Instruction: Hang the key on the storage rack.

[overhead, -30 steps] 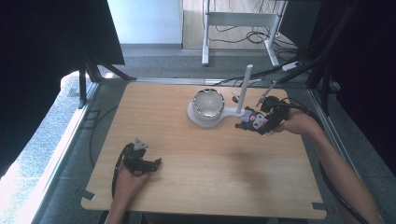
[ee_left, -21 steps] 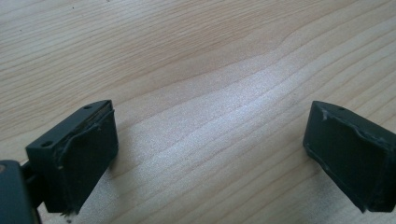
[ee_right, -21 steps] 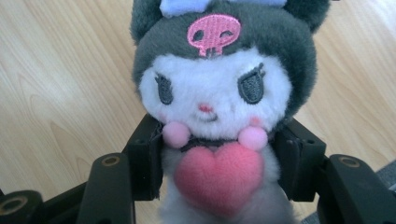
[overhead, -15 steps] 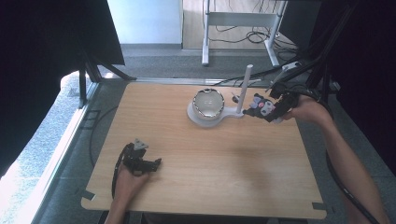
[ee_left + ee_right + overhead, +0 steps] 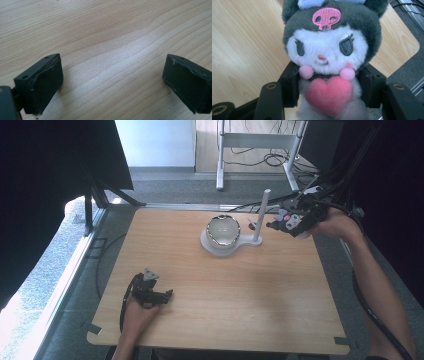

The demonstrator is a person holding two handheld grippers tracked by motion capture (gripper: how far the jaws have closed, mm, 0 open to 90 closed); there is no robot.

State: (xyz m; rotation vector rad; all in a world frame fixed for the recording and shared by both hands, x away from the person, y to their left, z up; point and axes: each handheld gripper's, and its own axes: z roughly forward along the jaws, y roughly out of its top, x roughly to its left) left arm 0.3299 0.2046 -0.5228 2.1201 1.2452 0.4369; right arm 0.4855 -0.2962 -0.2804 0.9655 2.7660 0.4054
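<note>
The right gripper [image 5: 280, 223] clamps a plush toy [image 5: 327, 57] by its body, held in the air just right of the white post [image 5: 261, 215]. The left gripper [image 5: 159, 295] rests on the table [image 5: 240, 320] – well apart from that post, jaws spread, nothing between them.

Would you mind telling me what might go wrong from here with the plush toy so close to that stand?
1. The right tool holds the plush toy beside the white post; a swing could knock the stand.
2. The metal bowl on the stand's base might tip if bumped.
3. The soft body is pinched low, so it could slip.
</note>
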